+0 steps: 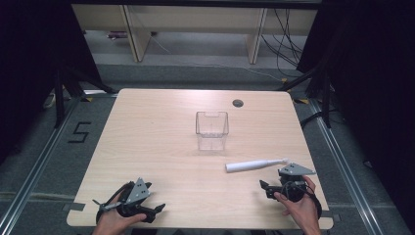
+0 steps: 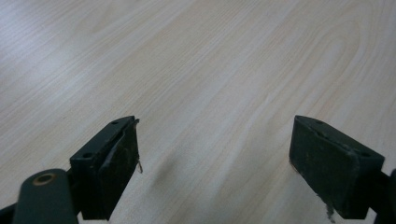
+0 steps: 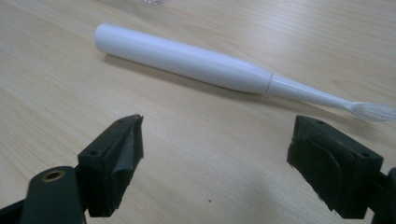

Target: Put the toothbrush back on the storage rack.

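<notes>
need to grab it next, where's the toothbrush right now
In the high view the toothbrush lies flat on the table's right side, between the clear cup and the right gripper, brush head pointing right.

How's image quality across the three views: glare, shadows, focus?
High view: even light on the table, black surroundings, clear container faint, toothbrush sharp enough. Left gripper view: glare at upper left of the wood, jaws soft-edged. Right gripper view: toothbrush in focus with a thin shadow under it, bristles slightly blurred.

overhead forward-down, two close gripper views — table shared
</notes>
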A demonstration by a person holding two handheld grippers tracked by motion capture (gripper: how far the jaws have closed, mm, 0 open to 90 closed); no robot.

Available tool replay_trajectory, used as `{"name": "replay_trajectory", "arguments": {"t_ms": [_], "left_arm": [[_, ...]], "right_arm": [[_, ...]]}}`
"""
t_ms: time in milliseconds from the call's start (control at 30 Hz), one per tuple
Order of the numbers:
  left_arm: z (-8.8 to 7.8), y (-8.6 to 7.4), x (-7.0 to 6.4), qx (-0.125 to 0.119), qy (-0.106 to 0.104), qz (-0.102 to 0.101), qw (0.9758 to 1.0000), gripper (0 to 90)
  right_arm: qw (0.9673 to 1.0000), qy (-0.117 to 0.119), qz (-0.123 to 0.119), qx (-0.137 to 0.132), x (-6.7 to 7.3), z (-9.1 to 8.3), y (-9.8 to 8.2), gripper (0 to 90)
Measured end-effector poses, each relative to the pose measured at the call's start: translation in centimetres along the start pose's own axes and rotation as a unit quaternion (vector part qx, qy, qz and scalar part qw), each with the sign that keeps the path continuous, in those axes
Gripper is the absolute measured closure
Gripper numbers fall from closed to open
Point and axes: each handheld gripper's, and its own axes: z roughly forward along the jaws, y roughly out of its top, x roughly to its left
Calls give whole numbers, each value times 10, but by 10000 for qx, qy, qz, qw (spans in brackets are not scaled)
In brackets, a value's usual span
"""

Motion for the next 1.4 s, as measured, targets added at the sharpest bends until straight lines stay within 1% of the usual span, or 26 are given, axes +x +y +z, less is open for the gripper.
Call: {"name": "replay_trajectory", "arguments": {"t_ms": [133, 200, 233, 267, 333, 367, 400, 433, 467, 500, 533, 567, 633, 667, 733, 867, 900, 933, 967, 1033, 1100, 1167, 1200, 1267, 1300, 1400], "left_arm": [[0, 0, 0, -3, -4, -1, 10000, 153], [0, 0, 0, -3, -4, 0, 10000, 153], [0, 0, 0, -5, -3, 0, 10000, 153], [0, 0, 0, -2, -3, 2, 10000, 153], [0, 0, 0, -8, 0, -2, 10000, 153], [0, 0, 0, -18, 0, -18, 10000, 153], [0, 0, 1, -12, -16, -19, 10000, 153], [0, 0, 1, -7, -3, -12, 10000, 154], [0, 0, 1, -7, -3, -12, 10000, 153], [0, -1, 0, 12, -2, -9, 10000, 153], [0, -1, 0, 11, -8, -15, 10000, 153], [0, -1, 0, 17, -8, -7, 10000, 153], [0, -1, 1, 51, 10, 27, 10000, 153], [0, -1, 1, 42, 25, -31, 10000, 153], [1, -1, 1, 16, 16, -35, 10000, 153], [1, -1, 1, 31, 7, -23, 10000, 153], [2, -1, 0, 6, -35, -90, 10000, 153], [1, -1, 1, 84, -1, 22, 10000, 153], [1, -1, 1, 90, -4, 34, 10000, 154], [0, -1, 1, 40, 23, -40, 10000, 154], [0, -1, 1, 39, 25, 1, 10000, 153], [1, -1, 0, 34, 13, -54, 10000, 154], [1, -1, 1, 47, -15, 41, 10000, 154], [1, -1, 1, 42, 1, 31, 10000, 154], [1, -2, 0, 13, -53, -58, 10000, 154], [1, -2, 1, 6, 15, -40, 10000, 154]], "right_arm": [[10000, 23, 59, 48, 1, 1, -1, 188], [10000, -16, -73, -9, -1, 2, 0, 201], [10000, 56, -53, 37, 0, 3, 0, 214], [9998, -32, -209, 17, -1, 3, 1, 215], [9998, 19, -206, 9, -1, 4, 2, 215], [10000, 9, -2, 14, 3, 4, 1, 215], [9998, -34, -190, 19, 0, 3, 3, 214], [10000, 36, -58, 25, 2, 5, 4, 214], [10000, 36, -58, 25, 2, 5, 4, 214], [9998, 55, -215, -13, 0, 7, 6, 217], [9998, 54, 147, 93, 6, 6, 7, 219], [9997, 6, -251, 27, 2, 7, 9, 223], [9994, 11, -324, -84, 2, 10, 12, 234], [9999, 34, -95, -35, 6, 10, 13, 241], [9995, 13, -279, -112, 5, 11, 17, 263], [9996, 170, -152, -146, 9, 14, 24, 330], [9997, 145, -149, -110, 10, 15, 27, 344], [9996, 137, -200, -134, 10, 16, 28, 369], [9993, 215, -238, -200, 11, 20, 31, 403], [9989, 254, -360, -171, 11, 24, 35, 447], [9992, 202, -341, -88, 17, 26, 40, 506], [9982, 141, -575, -118, 19, 29, 46, 571], [9978, 100, -629, -160, 20, 31, 48, 600], [9978, 144, -629, -124, 22, 34, 52, 651], [9969, 166, -742, -191, 22, 36, 54, 670], [9967, 226, -751, -218, 24, 41, 60, 732]]}}
